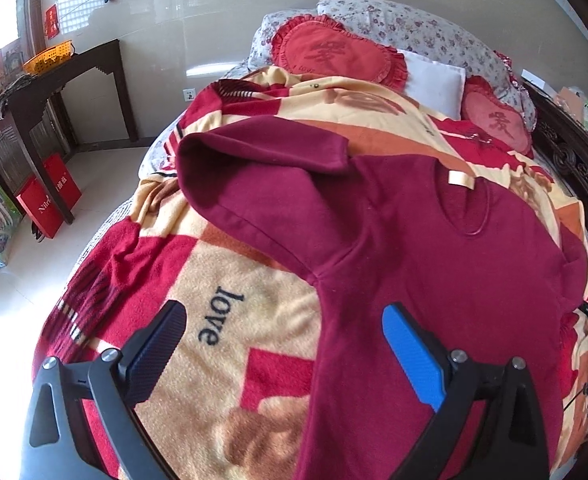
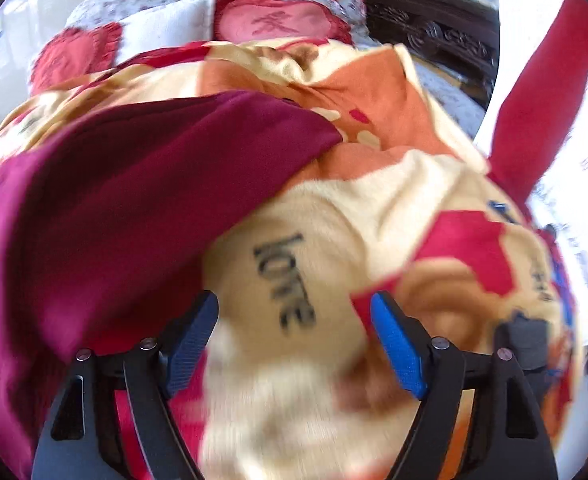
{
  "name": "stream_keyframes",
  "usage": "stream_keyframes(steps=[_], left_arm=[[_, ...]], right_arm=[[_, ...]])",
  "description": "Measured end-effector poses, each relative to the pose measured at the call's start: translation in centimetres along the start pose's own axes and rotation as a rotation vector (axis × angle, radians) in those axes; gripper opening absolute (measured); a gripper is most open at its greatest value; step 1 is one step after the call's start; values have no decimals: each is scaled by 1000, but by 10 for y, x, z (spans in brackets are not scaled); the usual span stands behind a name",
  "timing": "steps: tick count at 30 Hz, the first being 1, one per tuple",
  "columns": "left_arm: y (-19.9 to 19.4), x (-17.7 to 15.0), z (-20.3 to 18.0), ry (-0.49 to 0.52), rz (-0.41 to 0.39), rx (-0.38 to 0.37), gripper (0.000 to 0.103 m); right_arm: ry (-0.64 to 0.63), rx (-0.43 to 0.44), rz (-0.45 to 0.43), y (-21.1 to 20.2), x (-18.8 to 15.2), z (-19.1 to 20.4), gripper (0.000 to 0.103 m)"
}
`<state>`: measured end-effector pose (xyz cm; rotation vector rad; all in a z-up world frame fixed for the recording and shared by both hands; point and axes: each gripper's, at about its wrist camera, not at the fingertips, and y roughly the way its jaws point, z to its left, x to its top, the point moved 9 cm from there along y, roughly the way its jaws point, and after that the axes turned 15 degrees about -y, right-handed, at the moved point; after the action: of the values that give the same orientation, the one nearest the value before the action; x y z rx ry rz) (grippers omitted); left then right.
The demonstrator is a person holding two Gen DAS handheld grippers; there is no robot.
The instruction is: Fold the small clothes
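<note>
A dark red short-sleeved shirt lies flat on the patterned blanket, neck and label toward the pillows, its left sleeve spread out. My left gripper is open above the shirt's left side edge, empty. In the blurred right wrist view the shirt's right sleeve lies at the left. My right gripper is open and empty over bare blanket just right of the shirt.
Red heart cushions and a white pillow lie at the head of the bed. A dark wooden side table with an orange basket stands left. A carved dark bed frame runs along the right.
</note>
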<state>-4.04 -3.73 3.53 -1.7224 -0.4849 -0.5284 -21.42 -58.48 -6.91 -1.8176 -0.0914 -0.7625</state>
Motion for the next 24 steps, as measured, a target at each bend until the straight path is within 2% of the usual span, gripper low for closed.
stream_keyframes(steps=[8, 11, 15, 18, 23, 24], left_arm=[[-11, -8, -28, 30, 12, -70, 100], [-16, -8, -39, 44, 8, -94, 100], [-25, -7, -52, 57, 2, -116, 100], [-30, -5, -58, 61, -6, -133, 100], [-32, -1, -62, 46, 0, -140, 100], [-32, 1, -62, 44, 0, -140, 100]], right_arm=[[-98, 202, -97, -155, -12, 26, 62], [-192, 249, -154, -222, 1, 48, 62], [-271, 330, -224, -286, 20, 85, 62], [-312, 373, -243, -301, 35, 109, 62], [-353, 225, -231, -274, 57, 145, 62], [-340, 231, -222, -264, 62, 153, 62]])
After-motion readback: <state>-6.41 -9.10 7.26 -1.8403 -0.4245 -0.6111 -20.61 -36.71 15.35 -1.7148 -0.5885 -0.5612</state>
